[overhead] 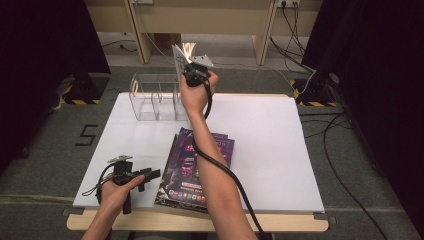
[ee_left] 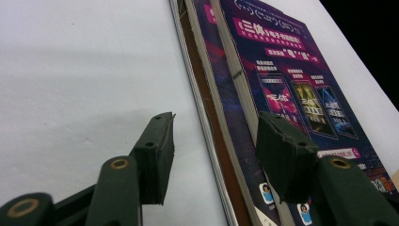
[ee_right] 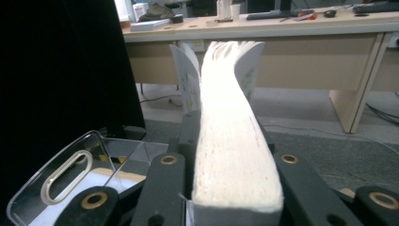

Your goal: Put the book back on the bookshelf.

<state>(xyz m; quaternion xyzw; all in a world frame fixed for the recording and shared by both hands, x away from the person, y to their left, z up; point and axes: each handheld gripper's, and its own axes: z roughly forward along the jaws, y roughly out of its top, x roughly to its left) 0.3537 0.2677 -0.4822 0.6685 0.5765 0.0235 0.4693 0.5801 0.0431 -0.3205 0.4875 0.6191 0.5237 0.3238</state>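
Glossy printed paper covers on the books (overhead: 192, 170); matt cream page edges on the held book (ee_right: 230, 141); clear smooth plastic rack (overhead: 150, 97); matt white tabletop (overhead: 280, 150); matt black jaws.

book (ee_right: 235, 141) cover hidden, stack (ee_left: 263, 117) cropped

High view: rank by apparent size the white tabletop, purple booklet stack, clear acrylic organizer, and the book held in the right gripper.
1. White tabletop, by far the largest.
2. Purple booklet stack.
3. Clear acrylic organizer, somewhat smaller than the stack, though it sits farther from the camera.
4. Book clamped in the right gripper: smallest, seen edge-on and partly hidden.
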